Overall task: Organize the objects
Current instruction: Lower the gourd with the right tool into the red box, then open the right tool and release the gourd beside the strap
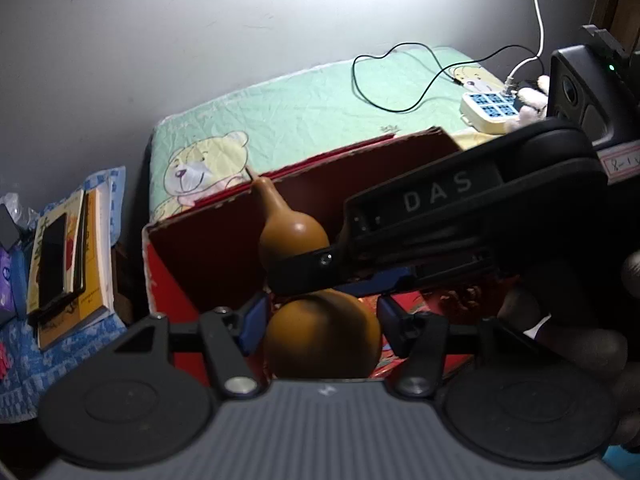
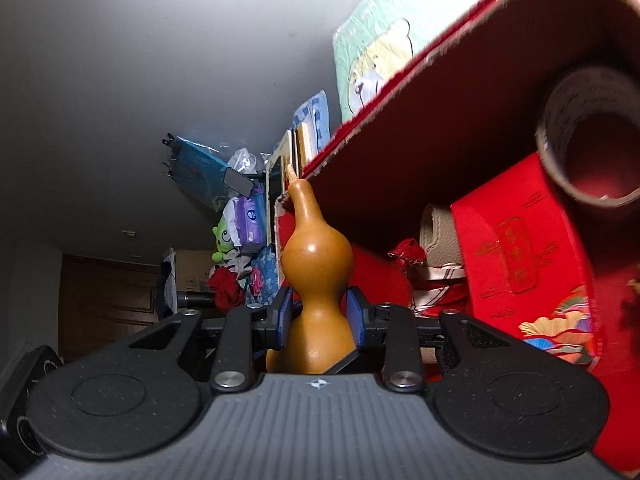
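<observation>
A brown gourd stands upright, stem up, over an open red box. My right gripper is shut on its narrow waist; in the left wrist view it reaches in from the right. My left gripper has its blue pads close on either side of the lower bulb, and I see no firm press on it. Inside the box lie a cardboard tube, a red packet and a beige roll.
Behind the box is a green bed cover with a bear print, with a power strip and a black cable on it. Books with a phone on top lie to the left. A green plush and a tissue pack sit beyond.
</observation>
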The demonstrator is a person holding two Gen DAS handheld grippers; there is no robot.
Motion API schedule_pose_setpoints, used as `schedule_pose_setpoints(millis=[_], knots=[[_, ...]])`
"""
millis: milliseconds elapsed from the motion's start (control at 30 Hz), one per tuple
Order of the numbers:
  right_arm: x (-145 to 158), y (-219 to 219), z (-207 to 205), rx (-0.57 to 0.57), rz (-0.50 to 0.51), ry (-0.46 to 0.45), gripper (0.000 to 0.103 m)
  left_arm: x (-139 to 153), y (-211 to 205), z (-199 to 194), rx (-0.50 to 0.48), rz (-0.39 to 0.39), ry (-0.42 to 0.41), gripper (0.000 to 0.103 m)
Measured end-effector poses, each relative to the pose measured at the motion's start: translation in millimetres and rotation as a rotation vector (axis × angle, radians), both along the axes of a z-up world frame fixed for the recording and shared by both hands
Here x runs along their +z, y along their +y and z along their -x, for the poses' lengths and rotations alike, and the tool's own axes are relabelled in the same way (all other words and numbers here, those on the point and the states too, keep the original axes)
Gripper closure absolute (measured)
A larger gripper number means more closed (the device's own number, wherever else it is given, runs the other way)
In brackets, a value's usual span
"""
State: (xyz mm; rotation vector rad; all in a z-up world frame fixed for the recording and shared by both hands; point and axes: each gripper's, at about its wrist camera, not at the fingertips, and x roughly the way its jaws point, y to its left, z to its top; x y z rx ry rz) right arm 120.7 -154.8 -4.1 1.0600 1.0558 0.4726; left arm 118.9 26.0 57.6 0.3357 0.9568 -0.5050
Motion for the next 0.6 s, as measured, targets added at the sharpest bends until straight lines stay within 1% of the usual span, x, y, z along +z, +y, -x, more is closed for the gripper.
schedule_pose_setpoints(millis=[100, 167, 233, 300, 433, 600], knots=[[-10.7, 9.6, -8.5, 0.007, 0.017, 0.05, 0.072, -7.9, 11.8, -9.9, 0.026, -0.021, 0.009, 0.043], [-18.1, 14.9, -14.7, 0.033, 0.017, 0.082, 0.072, -12.8, 18.6, -15.0, 0.042, -0.036, 0.008, 0.042], [-24.1, 21.4, -19.8, 0.063, 0.014, 0.109, 0.074, -14.5, 24.3, -19.1, 0.056, -0.047, -0.003, 0.04], [-24.4, 27.0, -23.9, 0.084, 0.047, 0.102, 0.074, -13.0, 29.2, -19.6, 0.061, -0.041, -0.005, 0.038], [-18.4, 34.4, -32.0, 0.129, 0.157, 0.071, 0.075, -20.9, 35.3, -26.1, 0.076, -0.05, 0.01, 0.038], [-20.5, 28.1, -32.6, 0.119, 0.165, 0.052, 0.074, -27.7, 41.1, -30.1, 0.089, -0.033, 0.029, 0.036]])
